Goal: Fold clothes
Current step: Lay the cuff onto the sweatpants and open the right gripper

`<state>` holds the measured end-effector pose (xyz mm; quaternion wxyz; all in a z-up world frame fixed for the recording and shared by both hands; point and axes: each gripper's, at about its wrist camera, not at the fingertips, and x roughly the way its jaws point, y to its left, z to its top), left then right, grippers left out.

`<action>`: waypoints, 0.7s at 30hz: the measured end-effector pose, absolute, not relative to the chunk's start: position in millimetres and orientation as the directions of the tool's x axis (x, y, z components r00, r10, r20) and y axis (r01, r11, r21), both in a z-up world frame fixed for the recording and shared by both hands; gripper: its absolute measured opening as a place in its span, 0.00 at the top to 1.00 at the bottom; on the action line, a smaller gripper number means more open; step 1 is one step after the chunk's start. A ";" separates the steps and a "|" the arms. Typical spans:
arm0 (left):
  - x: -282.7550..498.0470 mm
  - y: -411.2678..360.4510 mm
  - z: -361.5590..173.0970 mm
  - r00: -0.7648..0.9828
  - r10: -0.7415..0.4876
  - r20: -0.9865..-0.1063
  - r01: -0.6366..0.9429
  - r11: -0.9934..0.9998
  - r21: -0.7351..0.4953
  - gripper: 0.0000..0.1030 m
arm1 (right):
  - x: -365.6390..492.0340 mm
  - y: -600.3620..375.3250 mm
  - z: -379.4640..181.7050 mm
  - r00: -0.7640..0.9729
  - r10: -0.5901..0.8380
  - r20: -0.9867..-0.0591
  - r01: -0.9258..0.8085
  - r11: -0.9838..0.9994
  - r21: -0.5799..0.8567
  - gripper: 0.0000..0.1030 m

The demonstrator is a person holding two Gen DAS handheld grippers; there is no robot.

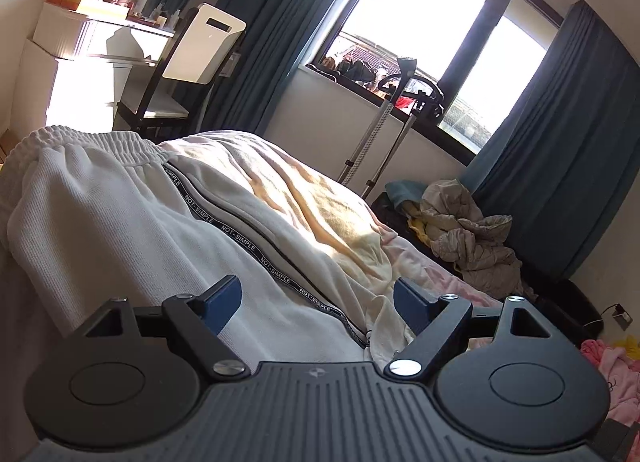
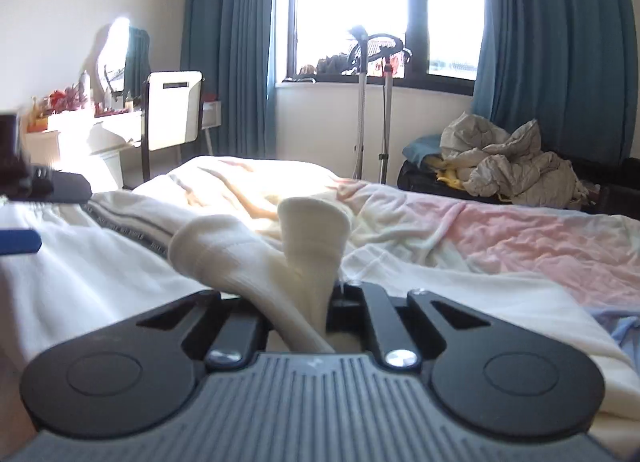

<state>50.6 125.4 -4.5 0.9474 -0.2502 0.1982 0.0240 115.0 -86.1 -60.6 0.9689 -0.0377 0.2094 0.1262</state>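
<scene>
White trousers (image 1: 120,221) spread on bed (image 2: 500,238). Left gripper (image 1: 318,302) wide apart, empty. Right gripper (image 2: 316,302) clamped on trouser cuffs (image 2: 280,246).

This is a bedroom in a home. A bed (image 2: 500,238) with a rumpled pink and cream blanket fills the near ground, clothes spread on it. Beyond it, a wide window (image 2: 360,5) hung with teal curtains (image 2: 228,41) lets in bright daylight. At the far left stands a white dressing table (image 1: 80,45) crowded with bottles and small items, a chair (image 1: 200,45) before it. A heap of crumpled bedding (image 2: 508,165) lies at the far right.
</scene>
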 end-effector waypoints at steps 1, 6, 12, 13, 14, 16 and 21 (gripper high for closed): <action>52.2 125.1 -6.6 0.917 -0.065 -0.393 -0.140 0.872 -0.470 0.17 | 112.0 -77.4 -74.3 0.860 0.235 -0.454 -0.279 0.960 -0.031 0.90; 56.4 115.1 -9.9 0.920 -0.094 -0.381 -0.101 0.882 -0.461 0.17 | 110.5 -78.7 -77.7 0.822 0.291 -0.489 -0.349 0.937 -0.028 0.83; 57.9 92.9 -16.1 0.917 -0.159 -0.366 -0.020 0.897 -0.441 0.17 | 78.9 -103.8 -57.1 0.680 0.484 -0.550 -0.500 0.855 0.134 0.45; 57.3 86.0 -16.8 0.916 -0.171 -0.362 0.004 0.908 -0.419 0.17 | 72.9 -113.1 -50.8 0.668 0.502 -0.549 -0.513 0.845 0.149 0.45; 56.7 79.1 -17.6 0.915 -0.183 -0.358 0.028 0.918 -0.396 0.17 | 66.4 -123.0 -44.6 0.668 0.512 -0.540 -0.517 0.841 0.159 0.45; 55.4 62.5 -19.4 0.912 -0.197 -0.361 0.072 0.941 -0.331 0.17 | 56.1 -146.6 -32.5 0.690 0.520 -0.503 -0.503 0.845 0.184 0.43; 52.9 33.6 -29.7 0.892 -0.245 -0.380 0.158 0.956 -0.247 0.18 | 39.9 -209.2 -34.4 0.868 0.297 -0.399 -0.273 0.955 0.116 0.33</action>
